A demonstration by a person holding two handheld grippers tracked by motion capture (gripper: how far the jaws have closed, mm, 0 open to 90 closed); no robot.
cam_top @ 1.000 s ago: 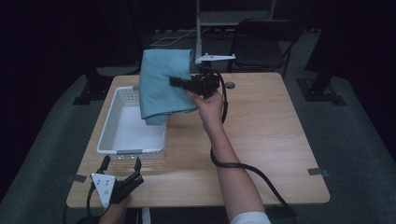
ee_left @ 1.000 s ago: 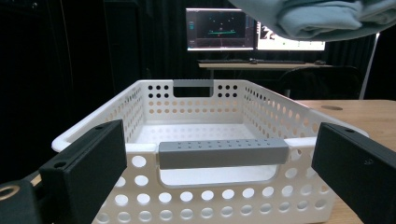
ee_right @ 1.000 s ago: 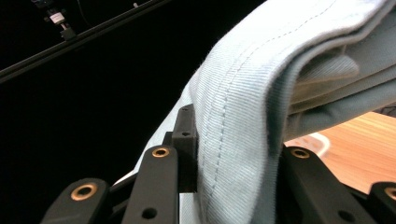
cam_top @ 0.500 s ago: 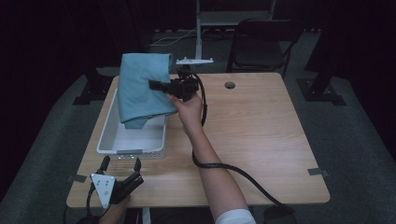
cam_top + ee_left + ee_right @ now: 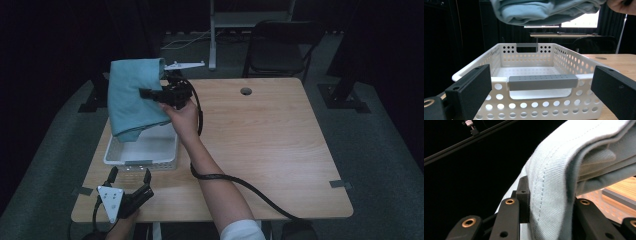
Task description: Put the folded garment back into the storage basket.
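Right tongs (image 5: 145, 93) are clamped on a folded blue cloth (image 5: 131, 97), up in the air above the far end of the white basket (image 5: 142, 159). From the desk's (image 5: 270, 145) middle, the cloth is at about ten o'clock. The basket sits at nine o'clock and has holes in its walls and a grey handle (image 5: 543, 82). Nothing lies inside it. Left tongs (image 5: 129, 176) rest at seven o'clock, just before the basket's near wall. They are spread wide and hold nothing.
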